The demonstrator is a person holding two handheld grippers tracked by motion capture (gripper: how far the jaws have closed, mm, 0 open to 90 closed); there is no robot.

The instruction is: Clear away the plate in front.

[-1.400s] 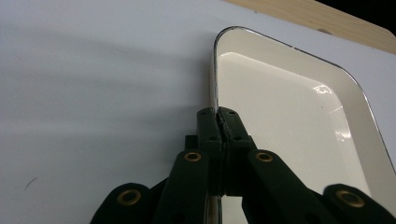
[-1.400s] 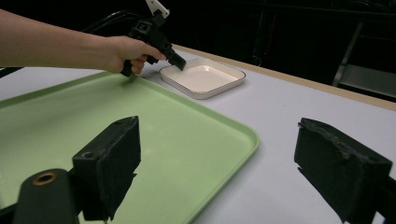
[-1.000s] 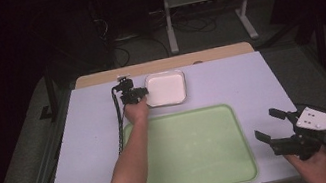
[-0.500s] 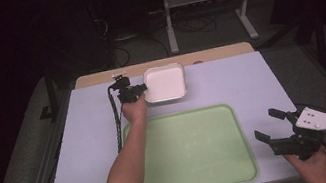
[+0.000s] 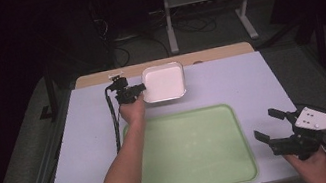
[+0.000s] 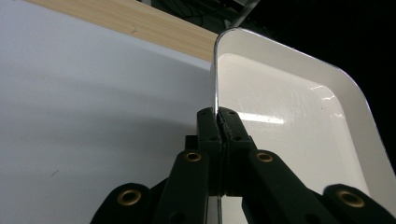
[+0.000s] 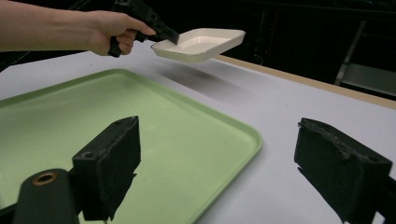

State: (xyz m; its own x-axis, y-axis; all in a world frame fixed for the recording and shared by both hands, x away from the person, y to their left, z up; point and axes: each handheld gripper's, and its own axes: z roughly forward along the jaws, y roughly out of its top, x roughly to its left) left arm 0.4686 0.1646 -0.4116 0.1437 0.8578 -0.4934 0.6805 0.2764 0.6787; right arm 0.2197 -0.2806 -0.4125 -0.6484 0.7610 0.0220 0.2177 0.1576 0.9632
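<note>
Aloft over the far end of the desk [image 5: 230, 79], a white rectangular dish [image 5: 164, 82] hangs from my left gripper [image 5: 136, 92], whose jaws are pinched tight on one thin rim; the right gripper view shows the dish [image 7: 198, 43] clear of the surface, its shadow beneath. Such a narrow bite at the very edge is, I judge, the weak point: the dish's weight hangs out to one side, so a quick swing or a tilt of my wrist could let it pivot or slip free and drop onto the desk or the green tray [image 5: 192, 152] lying nearer to me. My right gripper [image 5: 271, 125] waits wide apart and empty at the tray's right edge.
</note>
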